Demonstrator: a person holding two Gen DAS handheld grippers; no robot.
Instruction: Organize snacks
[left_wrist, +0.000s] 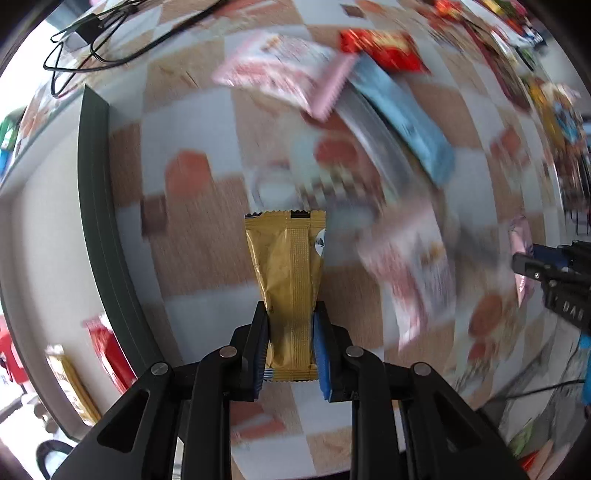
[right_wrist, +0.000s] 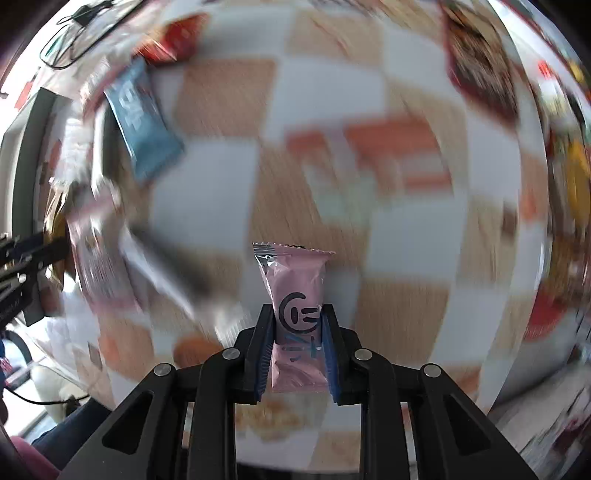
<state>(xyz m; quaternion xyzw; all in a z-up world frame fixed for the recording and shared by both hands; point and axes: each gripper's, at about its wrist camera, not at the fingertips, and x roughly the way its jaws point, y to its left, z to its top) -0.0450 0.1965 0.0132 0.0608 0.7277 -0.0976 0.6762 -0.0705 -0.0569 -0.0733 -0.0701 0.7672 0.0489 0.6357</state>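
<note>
Left gripper (left_wrist: 290, 314): black jaws with blue pads, clamped narrow on a gold foil snack sachet (left_wrist: 286, 266). Sachet sticks out forward past the tips, back seam facing the camera, crimped far end, a small white-and-black patch at its right edge. No writing legible on it.

Right gripper (right_wrist: 297, 314): same build, pinched tight on a pale pink snack sachet (right_wrist: 295, 284). Dark round logo printed at mid-pack, some blue marks below it; neither is readable as letters.

Both sachets are lifted clear above the checked tablecloth (right_wrist: 207, 206), beige and white squares with orange motifs, heavily blurred.

Farther out, left view: a pink-and-white packet (left_wrist: 284, 70), a light blue packet (left_wrist: 406, 122) and a red foil packet (left_wrist: 380, 48) lie close together; print smeared, unreadable. A dark green tray rim (left_wrist: 94, 206) curves along the left, with a red packet (left_wrist: 109, 354) and a gold packet (left_wrist: 70, 384) beyond it. Black cables (left_wrist: 92, 37) at the far corner.
</note>
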